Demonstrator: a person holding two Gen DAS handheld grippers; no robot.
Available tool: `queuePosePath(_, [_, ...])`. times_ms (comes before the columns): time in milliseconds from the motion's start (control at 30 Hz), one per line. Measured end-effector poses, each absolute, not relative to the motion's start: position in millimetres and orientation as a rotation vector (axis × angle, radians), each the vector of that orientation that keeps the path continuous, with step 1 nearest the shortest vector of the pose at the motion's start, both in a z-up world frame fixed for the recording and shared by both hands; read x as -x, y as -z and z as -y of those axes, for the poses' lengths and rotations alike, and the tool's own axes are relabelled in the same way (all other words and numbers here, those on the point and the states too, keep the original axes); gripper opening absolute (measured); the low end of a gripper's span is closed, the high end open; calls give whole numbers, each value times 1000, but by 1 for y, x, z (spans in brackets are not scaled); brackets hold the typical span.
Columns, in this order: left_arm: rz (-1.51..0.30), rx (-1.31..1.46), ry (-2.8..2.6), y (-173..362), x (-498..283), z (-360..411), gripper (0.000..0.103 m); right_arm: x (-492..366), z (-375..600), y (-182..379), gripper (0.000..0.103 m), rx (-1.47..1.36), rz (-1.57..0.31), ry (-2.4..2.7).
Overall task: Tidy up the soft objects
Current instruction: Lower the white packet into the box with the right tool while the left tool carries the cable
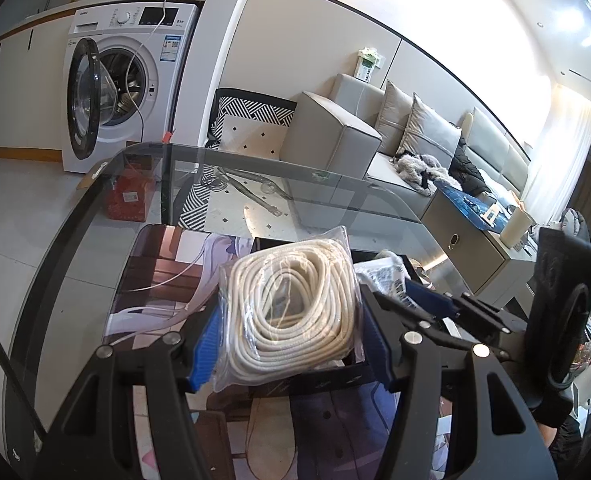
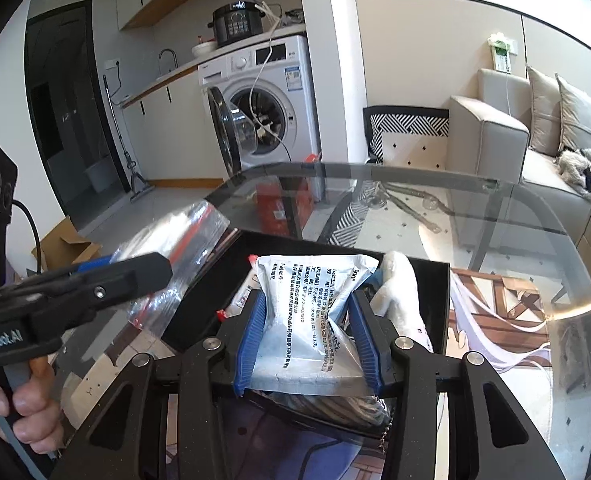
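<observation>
While left gripper (image 1: 291, 344) clamps rope bag (image 1: 295, 312), right gripper (image 2: 307, 344) pinches pouch (image 2: 311, 320).

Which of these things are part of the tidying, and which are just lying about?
Part of the job:
- bag of rope in the left tongs
- white packet in the right tongs
- black tray

Just lying about:
- washing machine
- sofa
- red box
- cooker
</observation>
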State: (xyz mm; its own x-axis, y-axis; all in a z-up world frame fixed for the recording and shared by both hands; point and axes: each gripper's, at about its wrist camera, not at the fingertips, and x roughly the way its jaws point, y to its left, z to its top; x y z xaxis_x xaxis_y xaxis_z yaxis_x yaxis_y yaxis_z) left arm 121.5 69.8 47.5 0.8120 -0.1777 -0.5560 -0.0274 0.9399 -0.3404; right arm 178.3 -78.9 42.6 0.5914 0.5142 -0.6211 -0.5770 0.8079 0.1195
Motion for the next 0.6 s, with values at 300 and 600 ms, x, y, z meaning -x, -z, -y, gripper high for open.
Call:
queuePosePath(300, [-643, 333, 100, -44, -137, -62, 60, -196, 81, -28, 44, 127, -754, -586])
queuePosePath(600, [-648, 318, 116, -45, -145, -53, 60, -185, 86, -38, 91, 154, -688, -622])
